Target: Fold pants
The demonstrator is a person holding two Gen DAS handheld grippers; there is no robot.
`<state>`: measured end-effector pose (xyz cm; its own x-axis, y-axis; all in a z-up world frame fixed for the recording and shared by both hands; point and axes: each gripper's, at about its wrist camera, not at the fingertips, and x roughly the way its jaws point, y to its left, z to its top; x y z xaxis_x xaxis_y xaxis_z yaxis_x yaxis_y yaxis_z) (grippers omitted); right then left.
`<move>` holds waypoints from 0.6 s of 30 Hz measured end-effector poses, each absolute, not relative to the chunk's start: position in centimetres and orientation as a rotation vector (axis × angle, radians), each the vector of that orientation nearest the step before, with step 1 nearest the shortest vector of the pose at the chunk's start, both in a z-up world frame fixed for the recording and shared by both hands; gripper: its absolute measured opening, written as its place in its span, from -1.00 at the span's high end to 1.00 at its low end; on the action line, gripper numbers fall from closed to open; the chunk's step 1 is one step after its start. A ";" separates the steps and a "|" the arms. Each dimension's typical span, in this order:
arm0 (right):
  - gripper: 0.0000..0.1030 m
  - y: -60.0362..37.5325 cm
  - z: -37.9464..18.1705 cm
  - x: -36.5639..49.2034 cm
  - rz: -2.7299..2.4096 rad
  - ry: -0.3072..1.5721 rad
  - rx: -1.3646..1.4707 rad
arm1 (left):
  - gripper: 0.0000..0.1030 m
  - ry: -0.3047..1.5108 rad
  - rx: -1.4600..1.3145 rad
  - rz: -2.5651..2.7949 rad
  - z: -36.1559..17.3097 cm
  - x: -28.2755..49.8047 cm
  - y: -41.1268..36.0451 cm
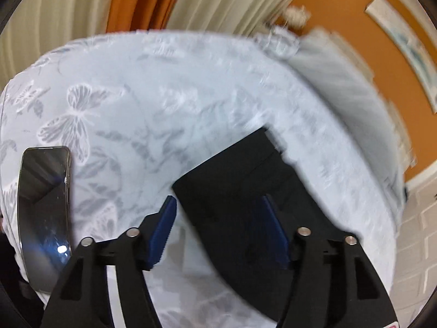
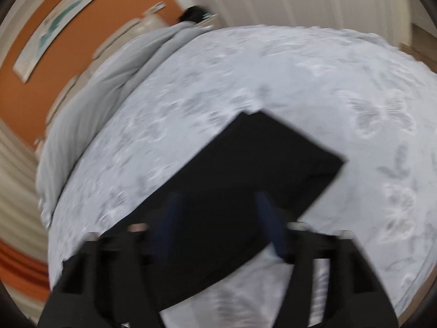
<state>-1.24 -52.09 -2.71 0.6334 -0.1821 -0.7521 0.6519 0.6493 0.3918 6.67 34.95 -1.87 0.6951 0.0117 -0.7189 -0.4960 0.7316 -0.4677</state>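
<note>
Black pants (image 1: pixel 245 191) lie folded into a flat rectangle on a bed with a pale butterfly-patterned cover (image 1: pixel 164 95). My left gripper (image 1: pixel 218 205) is open above the near left part of the pants, its blue pads (image 1: pixel 164 227) wide apart and holding nothing. In the right wrist view the pants (image 2: pixel 245 164) lie under my right gripper (image 2: pixel 215 199), which is open and empty, its blue pads (image 2: pixel 265 205) blurred over the fabric.
A dark phone (image 1: pixel 43 205) lies on the bed at the left. A grey folded blanket (image 2: pixel 95 104) lies along the head of the bed, near an orange wall (image 2: pixel 21 95). Curtains (image 1: pixel 82 8) hang behind the bed.
</note>
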 end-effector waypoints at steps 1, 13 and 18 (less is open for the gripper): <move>-0.26 -52.8 -3.0 -1.5 -0.534 0.739 0.714 | -0.33 0.743 -0.705 0.295 -1.4 6.9 34.5; -0.45 -57.2 -8.0 -0.7 -0.534 0.872 0.712 | -0.42 0.900 -0.619 0.178 -3.5 13.0 23.5; -0.45 -58.2 -7.4 -1.2 -0.518 0.816 0.725 | -0.42 0.889 -0.507 0.129 -2.8 13.7 19.0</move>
<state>-1.24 -58.20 -7.41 0.5875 -0.1395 -0.7971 0.6620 0.6494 0.3743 13.72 19.02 -2.77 0.6310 -0.0991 -0.7694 -0.3133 0.8748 -0.3696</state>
